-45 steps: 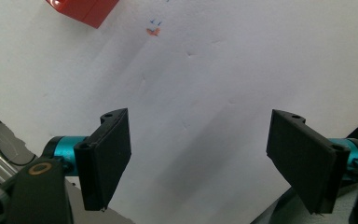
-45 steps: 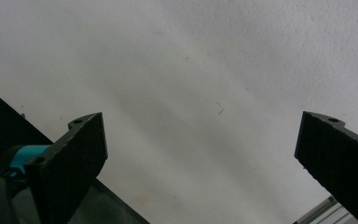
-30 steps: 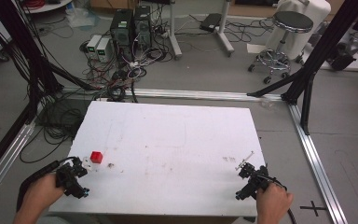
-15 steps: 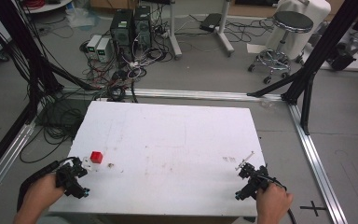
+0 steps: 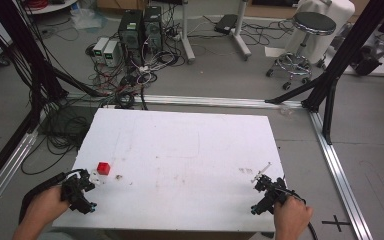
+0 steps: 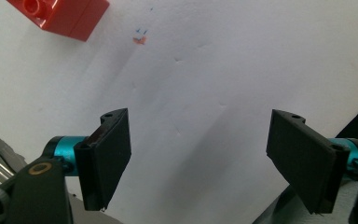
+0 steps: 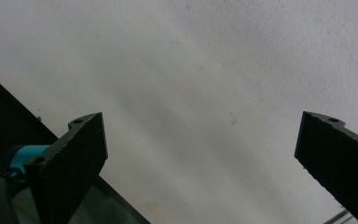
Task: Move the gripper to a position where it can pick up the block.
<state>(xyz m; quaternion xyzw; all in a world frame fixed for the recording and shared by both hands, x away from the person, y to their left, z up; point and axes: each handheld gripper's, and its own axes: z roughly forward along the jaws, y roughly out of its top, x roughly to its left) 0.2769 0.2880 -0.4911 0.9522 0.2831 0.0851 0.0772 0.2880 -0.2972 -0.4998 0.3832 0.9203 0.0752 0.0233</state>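
Both claws hold nothing, with jaws spread wide: the left claw [image 5: 91,186] sits at the near left corner of the tabletop [image 5: 190,150], the right claw [image 5: 261,181] at the near right corner. A red brick [image 5: 103,168], small and blocky with a round stud, lies just beside the left claw. I think the left claw should approach squarely over its flat sides. The white surface looks matte, slightly marked.

High view looks forward and down over the whole white table [image 5: 180,150]. Both gripper views sit close above that tabletop; the red block [image 5: 103,168] appears in high and left gripper views.
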